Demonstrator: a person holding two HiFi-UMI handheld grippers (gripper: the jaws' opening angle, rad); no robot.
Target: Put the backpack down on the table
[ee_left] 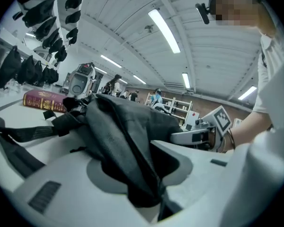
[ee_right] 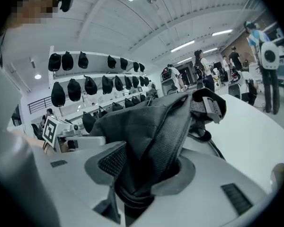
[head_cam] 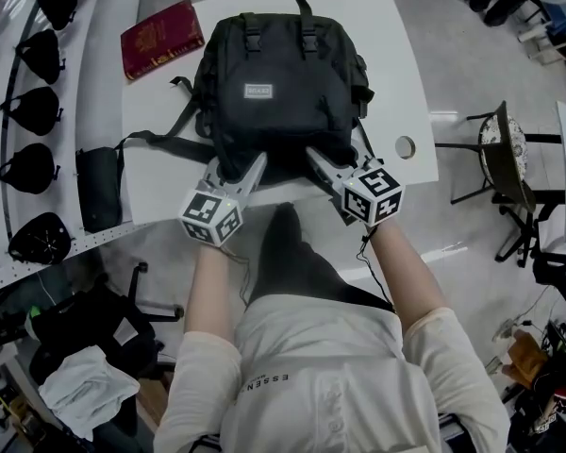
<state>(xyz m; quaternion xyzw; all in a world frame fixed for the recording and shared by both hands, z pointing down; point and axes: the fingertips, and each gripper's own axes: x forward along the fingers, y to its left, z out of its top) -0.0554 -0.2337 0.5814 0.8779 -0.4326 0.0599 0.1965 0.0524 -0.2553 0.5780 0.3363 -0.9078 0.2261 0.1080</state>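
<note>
Backpack lies flat on the white worktop. It looks soft and floppy w/ loose straps, prob. not heavy, so the best hold is the thick near edge. Left hand-held gripper and right hand-held gripper each pinch a fold there, jaws partly apart around the cloth, forearms side by side, tilted slightly down.

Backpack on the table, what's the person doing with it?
A person is holding a gripper in each hand. The left gripper and the right gripper each pinch a fold of cloth at the near edge of the black backpack. The backpack lies flat on the white table, next to a red book. It looks set down but not yet let go.
</note>
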